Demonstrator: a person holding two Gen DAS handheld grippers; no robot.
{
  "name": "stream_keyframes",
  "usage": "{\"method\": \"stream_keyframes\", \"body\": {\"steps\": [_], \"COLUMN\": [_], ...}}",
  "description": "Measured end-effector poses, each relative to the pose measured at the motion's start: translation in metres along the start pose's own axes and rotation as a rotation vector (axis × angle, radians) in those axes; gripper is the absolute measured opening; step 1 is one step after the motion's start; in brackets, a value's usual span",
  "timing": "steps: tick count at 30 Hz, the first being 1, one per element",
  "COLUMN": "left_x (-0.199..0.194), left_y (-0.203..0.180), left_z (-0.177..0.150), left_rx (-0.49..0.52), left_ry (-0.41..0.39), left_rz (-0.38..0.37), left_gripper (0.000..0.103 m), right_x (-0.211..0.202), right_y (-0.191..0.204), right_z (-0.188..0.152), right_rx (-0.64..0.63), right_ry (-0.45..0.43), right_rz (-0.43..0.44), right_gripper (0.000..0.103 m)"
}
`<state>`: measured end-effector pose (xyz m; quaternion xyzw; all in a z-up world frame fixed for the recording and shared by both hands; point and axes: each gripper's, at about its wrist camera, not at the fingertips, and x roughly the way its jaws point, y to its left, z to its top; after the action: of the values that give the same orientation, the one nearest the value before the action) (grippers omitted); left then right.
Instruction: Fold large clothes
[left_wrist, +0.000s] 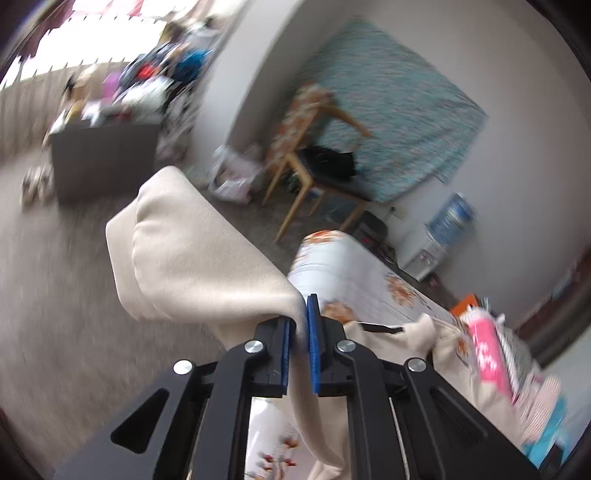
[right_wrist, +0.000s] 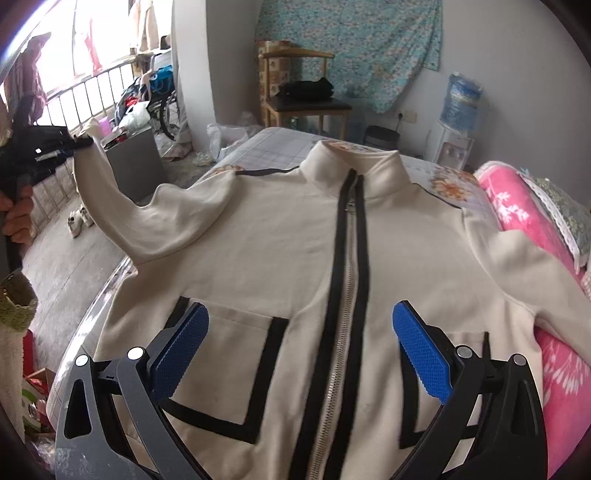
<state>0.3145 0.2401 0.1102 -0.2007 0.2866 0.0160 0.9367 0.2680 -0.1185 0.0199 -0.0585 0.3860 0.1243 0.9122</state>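
Note:
A cream zip-up jacket (right_wrist: 280, 236) with black trim lies front up on the bed, collar at the far end. My left gripper (left_wrist: 301, 314) is shut on the cuff of the jacket's sleeve (left_wrist: 192, 254) and holds it up off the bed's left side. It also shows in the right wrist view (right_wrist: 83, 142), with the sleeve (right_wrist: 107, 206) stretched up to it. My right gripper (right_wrist: 300, 325) is open and empty above the jacket's lower front, its blue pads (right_wrist: 421, 350) either side of the zipper (right_wrist: 347, 295).
The bed (right_wrist: 266, 147) has a floral sheet. A pink blanket (right_wrist: 517, 206) lies along its right side. A wooden chair (right_wrist: 295, 96) with a black bag, a water dispenser (right_wrist: 454, 140) and a grey cabinet (right_wrist: 133, 158) stand beyond the bed. Floor lies to the left.

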Motion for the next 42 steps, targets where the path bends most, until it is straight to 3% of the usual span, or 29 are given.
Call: {"method": "stream_keyframes", "body": {"steps": [2,5,7,9,11,15,20,24,26,29,31,33,38,42], "left_x": [-0.022,-0.027,-0.018,-0.003,0.009,0.016,0.026,0.030,0.028,0.022,0.019,0.016,0.015,0.018], "left_y": [-0.071,-0.148,-0.179,-0.192,-0.189,-0.161,-0.119,-0.097,-0.086,-0.073,-0.068,-0.063,-0.055,-0.056], "left_z": [-0.010,-0.049,-0.087,-0.122,-0.156,-0.191,-0.198,-0.196,-0.193,-0.188,-0.186,-0.184,-0.181,-0.178], "left_rx": [0.201,0.383,0.458,0.485,0.507,0.484,0.422,0.431,0.410,0.390,0.399,0.401,0.419,0.452], "left_ry": [-0.016,0.081,0.199,0.311,0.399,0.443,0.428,0.399,0.381,0.338,0.311,0.298,0.303,0.318], "left_rz": [-0.070,-0.189,-0.274,-0.312,-0.333,-0.270,-0.075,0.046,0.053,0.075,0.104,0.111,0.118,0.118], "left_gripper": [0.009,0.011,0.031,0.062,0.066,0.071,0.074,0.074,0.074,0.074,0.073,0.066,0.055,0.055], "right_x": [-0.009,-0.022,-0.027,-0.029,-0.030,-0.025,-0.015,-0.014,-0.008,0.015,0.037,0.057,0.092,0.090], "right_y": [-0.019,-0.049,-0.069,-0.090,-0.109,-0.130,-0.128,-0.137,-0.153,-0.189,-0.211,-0.227,-0.237,-0.228], "right_z": [-0.005,-0.016,-0.028,-0.041,-0.054,-0.069,-0.069,-0.049,-0.037,-0.022,-0.015,-0.012,-0.012,-0.010], "right_rx": [0.033,0.082,0.119,0.162,0.199,0.220,0.182,0.201,0.230,0.323,0.383,0.428,0.453,0.428], "right_ry": [-0.014,-0.032,-0.029,-0.009,0.021,0.081,0.144,0.116,0.103,0.141,0.198,0.247,0.361,0.355], "right_rz": [-0.027,-0.076,-0.114,-0.144,-0.164,-0.151,-0.039,-0.007,-0.025,0.022,0.022,0.011,0.034,0.047], "right_gripper": [0.096,0.096,0.096,0.096,0.096,0.096,0.096,0.096,0.095,0.086,0.072,0.062,0.046,0.043]}}
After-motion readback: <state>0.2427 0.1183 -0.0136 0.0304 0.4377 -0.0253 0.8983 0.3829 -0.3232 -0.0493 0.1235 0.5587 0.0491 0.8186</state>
